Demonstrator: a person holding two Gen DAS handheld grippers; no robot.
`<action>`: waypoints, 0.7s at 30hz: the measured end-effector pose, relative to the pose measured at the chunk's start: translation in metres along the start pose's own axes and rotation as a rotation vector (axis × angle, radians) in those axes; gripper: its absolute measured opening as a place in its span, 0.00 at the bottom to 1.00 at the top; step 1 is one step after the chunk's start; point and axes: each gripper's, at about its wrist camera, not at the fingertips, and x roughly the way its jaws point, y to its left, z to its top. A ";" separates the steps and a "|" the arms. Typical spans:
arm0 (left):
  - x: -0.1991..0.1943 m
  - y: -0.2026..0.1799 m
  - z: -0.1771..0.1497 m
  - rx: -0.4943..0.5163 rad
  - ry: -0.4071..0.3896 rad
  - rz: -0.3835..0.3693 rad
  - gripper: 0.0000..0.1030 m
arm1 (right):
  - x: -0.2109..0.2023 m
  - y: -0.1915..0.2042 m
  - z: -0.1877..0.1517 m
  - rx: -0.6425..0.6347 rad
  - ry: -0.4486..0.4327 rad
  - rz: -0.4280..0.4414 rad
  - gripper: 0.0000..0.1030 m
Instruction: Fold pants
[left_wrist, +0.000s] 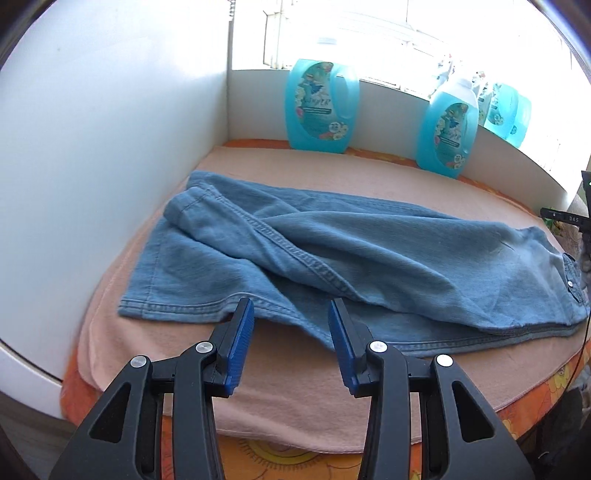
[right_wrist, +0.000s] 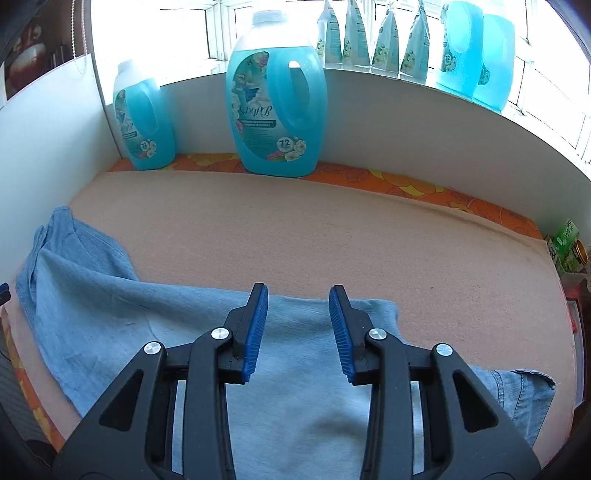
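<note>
Blue denim pants (left_wrist: 314, 258) lie lengthwise on a peach blanket (left_wrist: 295, 387), one leg folded over the other, hems at the left and waist at the right. My left gripper (left_wrist: 291, 314) hovers open just above the near edge of the lower leg, nothing between its blue pads. In the right wrist view the pants (right_wrist: 110, 314) spread from the left under the tool. My right gripper (right_wrist: 298, 295) stands open over the waist end of the cloth with its pads clear of the fabric.
Blue detergent bottles (left_wrist: 320, 107) (right_wrist: 277, 107) stand along the white back wall. A white side panel (left_wrist: 92, 184) borders the left. Refill pouches (right_wrist: 373, 40) line the window sill. A green carton (right_wrist: 567, 243) sits at the far right. Orange flowered cloth (right_wrist: 406, 184) shows under the blanket.
</note>
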 end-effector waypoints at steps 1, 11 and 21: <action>0.000 0.009 -0.003 -0.008 0.003 0.025 0.39 | -0.002 0.011 0.000 -0.015 -0.004 0.018 0.34; 0.022 0.086 -0.016 -0.108 0.080 0.119 0.41 | -0.011 0.162 -0.001 -0.200 0.022 0.321 0.35; 0.044 0.103 -0.014 -0.187 0.064 0.121 0.50 | 0.015 0.304 0.012 -0.384 0.072 0.510 0.35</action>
